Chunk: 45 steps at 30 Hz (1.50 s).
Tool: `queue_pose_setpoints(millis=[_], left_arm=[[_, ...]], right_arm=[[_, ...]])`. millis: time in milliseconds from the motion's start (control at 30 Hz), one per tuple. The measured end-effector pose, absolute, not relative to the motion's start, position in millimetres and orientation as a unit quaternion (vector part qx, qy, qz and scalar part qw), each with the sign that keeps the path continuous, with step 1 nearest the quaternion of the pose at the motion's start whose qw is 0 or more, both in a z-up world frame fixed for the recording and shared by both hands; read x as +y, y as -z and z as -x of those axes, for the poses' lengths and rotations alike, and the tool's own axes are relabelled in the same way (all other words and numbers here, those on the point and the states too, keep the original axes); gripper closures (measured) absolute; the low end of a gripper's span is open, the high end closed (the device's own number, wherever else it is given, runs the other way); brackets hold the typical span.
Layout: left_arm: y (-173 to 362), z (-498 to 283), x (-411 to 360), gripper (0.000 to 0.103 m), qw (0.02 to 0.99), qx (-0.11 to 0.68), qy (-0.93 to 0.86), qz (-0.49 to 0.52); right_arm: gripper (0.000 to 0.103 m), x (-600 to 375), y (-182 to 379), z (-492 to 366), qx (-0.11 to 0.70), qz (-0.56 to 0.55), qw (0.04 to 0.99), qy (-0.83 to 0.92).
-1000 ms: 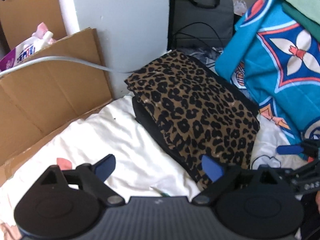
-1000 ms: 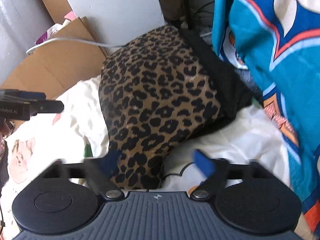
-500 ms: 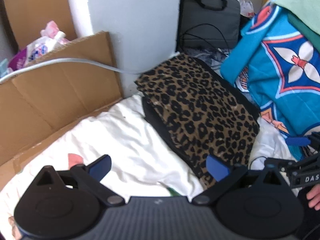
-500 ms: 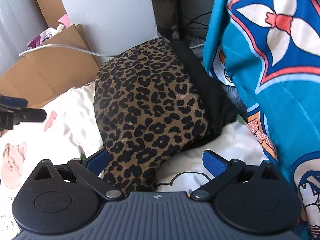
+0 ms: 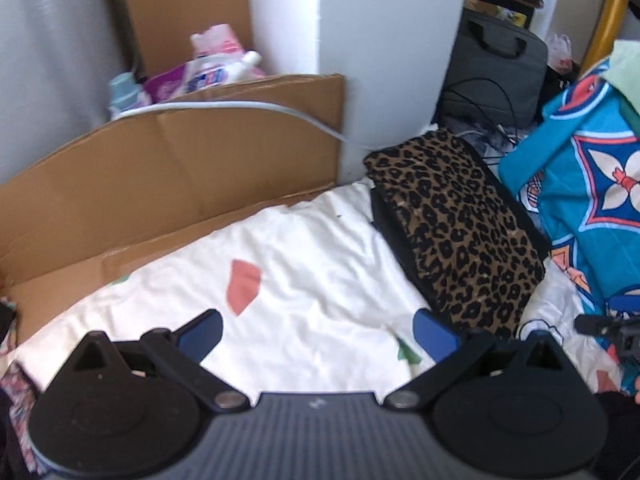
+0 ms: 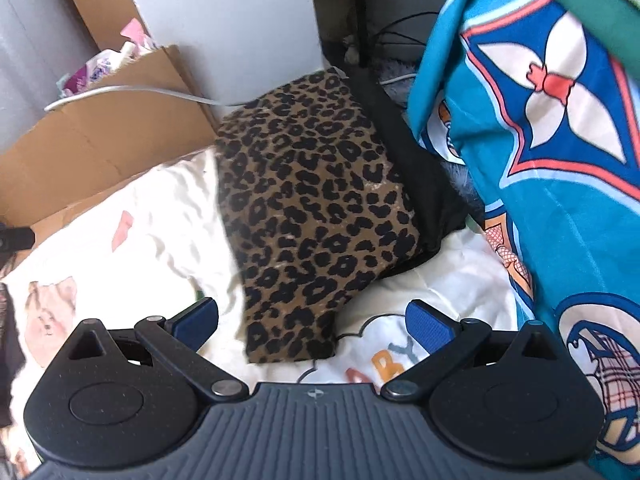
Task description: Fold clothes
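Leopard-print garment (image 6: pixel 312 208) lying folded into a compact rectangle on the white printed bedsheet (image 5: pixel 304 272), on top of a black garment (image 6: pixel 416 160) whose edge shows along its right side; pile set near the white wall, between the cardboard sheet (image 5: pixel 160 176) and the blue patterned blanket (image 6: pixel 540 140). Right gripper (image 6: pixel 312 326) held just short of the near corner, jaws wide apart, empty. Left gripper (image 5: pixel 316 330) over bare sheet, jaws likewise wide, nothing between them. Fabric judged soft, light, limp (likely to sag and unfold if lifted by one corner). Best taken at the near folded edge, all layers pinched together, one gripper at each corner.
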<state>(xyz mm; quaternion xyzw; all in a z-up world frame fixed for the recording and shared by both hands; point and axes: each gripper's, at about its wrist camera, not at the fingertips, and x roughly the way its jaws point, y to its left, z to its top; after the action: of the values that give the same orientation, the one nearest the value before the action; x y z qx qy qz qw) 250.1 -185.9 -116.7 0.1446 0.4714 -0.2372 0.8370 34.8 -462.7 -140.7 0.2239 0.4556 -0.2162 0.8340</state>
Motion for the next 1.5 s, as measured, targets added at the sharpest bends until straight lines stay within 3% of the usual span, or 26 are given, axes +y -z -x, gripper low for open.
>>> queue_pose_setpoints(millis=[633,933,1233,1500], left_arm=[[-31.2,-139.5,-64.0,0.001,0.869,0.463,0.139,-0.106],[-87.0,-89.2,-11.5,0.001,0.885,0.448,0.098,-0.084],[-118.3,-38.6,21.5,0.001,0.896,0.431,0.082,-0.068],[-112.9,7.9,39.2,0.001,0.901,0.431,0.054,-0.025]], right_arm=[[0.000,-415.6,-26.3,17.3,0.433,-0.220,0.857,0.170],[0.001,-389.5,-76.0,42.2,0.425,-0.217,0.867,0.140],[0.000,-360.0,-118.3,62.8,0.395,-0.209,0.885,0.130],[0.000,-331.4,-130.6,73.0,0.386,-0.215,0.891,0.109]])
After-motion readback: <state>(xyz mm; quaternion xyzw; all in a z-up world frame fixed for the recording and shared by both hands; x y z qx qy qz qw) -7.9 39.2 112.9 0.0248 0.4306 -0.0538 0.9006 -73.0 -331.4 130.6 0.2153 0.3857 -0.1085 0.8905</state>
